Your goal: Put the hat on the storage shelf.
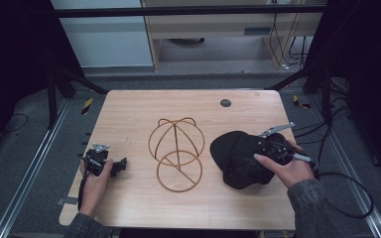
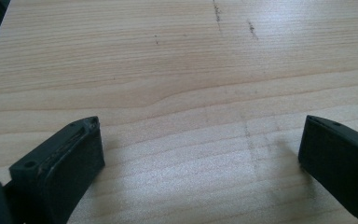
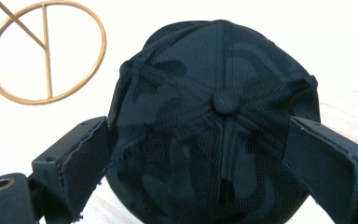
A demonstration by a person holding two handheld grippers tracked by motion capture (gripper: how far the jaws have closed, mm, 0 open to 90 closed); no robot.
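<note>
A light wooden table (image 1: 129,106) carries a golden wire hat stand (image 1: 176,153) near its middle, taken here as the landmark. Just right of the stand, a black mesh-panelled baseball cap (image 1: 235,158) lies crown-up. The right gripper (image 3: 205,149) is set around the cap's crown, its jaws spread on either side and not yet closed. Left of the stand, the left gripper (image 2: 200,149) is held spread over bare wood. A grasp appears under way; closing on the cap seems called for next.
</note>
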